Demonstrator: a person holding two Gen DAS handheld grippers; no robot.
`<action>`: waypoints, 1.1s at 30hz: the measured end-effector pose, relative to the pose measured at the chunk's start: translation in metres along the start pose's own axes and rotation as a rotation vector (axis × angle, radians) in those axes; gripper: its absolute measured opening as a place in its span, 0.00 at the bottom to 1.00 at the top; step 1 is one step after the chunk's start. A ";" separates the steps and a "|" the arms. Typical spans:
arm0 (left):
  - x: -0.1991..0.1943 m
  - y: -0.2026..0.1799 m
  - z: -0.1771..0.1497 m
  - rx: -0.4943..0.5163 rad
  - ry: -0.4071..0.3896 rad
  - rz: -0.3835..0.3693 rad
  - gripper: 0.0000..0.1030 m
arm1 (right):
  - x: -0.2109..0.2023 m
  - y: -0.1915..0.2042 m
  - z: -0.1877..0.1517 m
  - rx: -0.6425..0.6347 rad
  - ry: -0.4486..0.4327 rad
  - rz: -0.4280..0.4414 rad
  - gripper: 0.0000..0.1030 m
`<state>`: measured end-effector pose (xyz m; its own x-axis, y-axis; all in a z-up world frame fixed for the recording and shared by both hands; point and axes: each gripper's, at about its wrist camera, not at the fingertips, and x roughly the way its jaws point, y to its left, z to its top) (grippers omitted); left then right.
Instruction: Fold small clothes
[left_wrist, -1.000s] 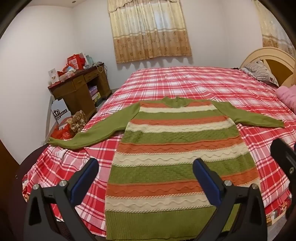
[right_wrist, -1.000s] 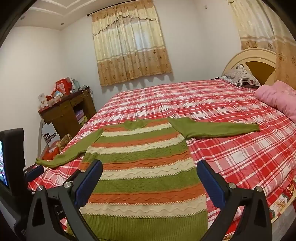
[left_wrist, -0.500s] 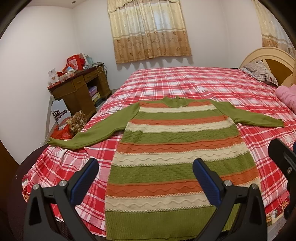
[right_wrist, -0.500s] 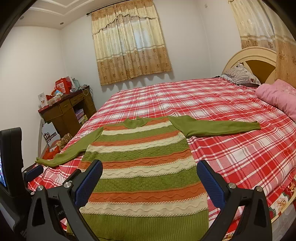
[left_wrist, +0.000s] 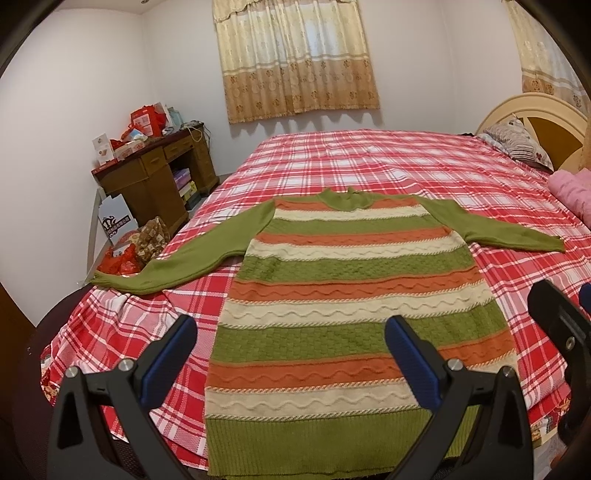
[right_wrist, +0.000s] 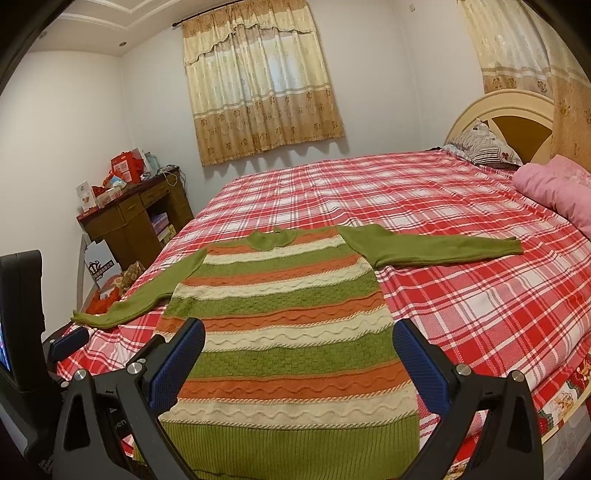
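Sweater (left_wrist: 354, 295), striped green, orange and cream, lies flat and unfolded on the plaid bed (left_wrist: 388, 162), hem toward the camera, collar away, its long axis running straight ahead, 2 sleeves spread sideways. Left tongs (left_wrist: 291, 354) and right tongs (right_wrist: 299, 354) hover above the hem, both wide open and empty. The left sleeve (left_wrist: 184, 258) lies nearer the left tongs, likely first to be folded.

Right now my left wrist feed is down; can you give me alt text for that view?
A striped green, orange and cream sweater lies flat on a red plaid bed, sleeves spread, hem nearest the camera. The open left hand-held gripper hovers over the hem, holding nothing. A cluttered wooden desk stands at left, curtains behind.
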<state>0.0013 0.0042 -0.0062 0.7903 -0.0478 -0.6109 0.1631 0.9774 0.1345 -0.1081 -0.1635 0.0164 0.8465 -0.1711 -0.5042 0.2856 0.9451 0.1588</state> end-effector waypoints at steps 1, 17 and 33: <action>0.000 0.000 0.000 0.000 0.000 0.000 1.00 | 0.000 0.000 0.000 0.000 0.000 0.000 0.99; 0.001 -0.002 0.000 0.002 0.002 0.000 1.00 | 0.001 0.001 -0.001 0.003 0.004 0.003 0.99; 0.002 -0.003 -0.002 0.001 0.003 -0.004 1.00 | 0.003 0.000 -0.002 0.002 0.011 0.001 0.99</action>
<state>0.0011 0.0011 -0.0089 0.7882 -0.0508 -0.6134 0.1663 0.9771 0.1328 -0.1062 -0.1635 0.0135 0.8421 -0.1668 -0.5129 0.2854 0.9448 0.1613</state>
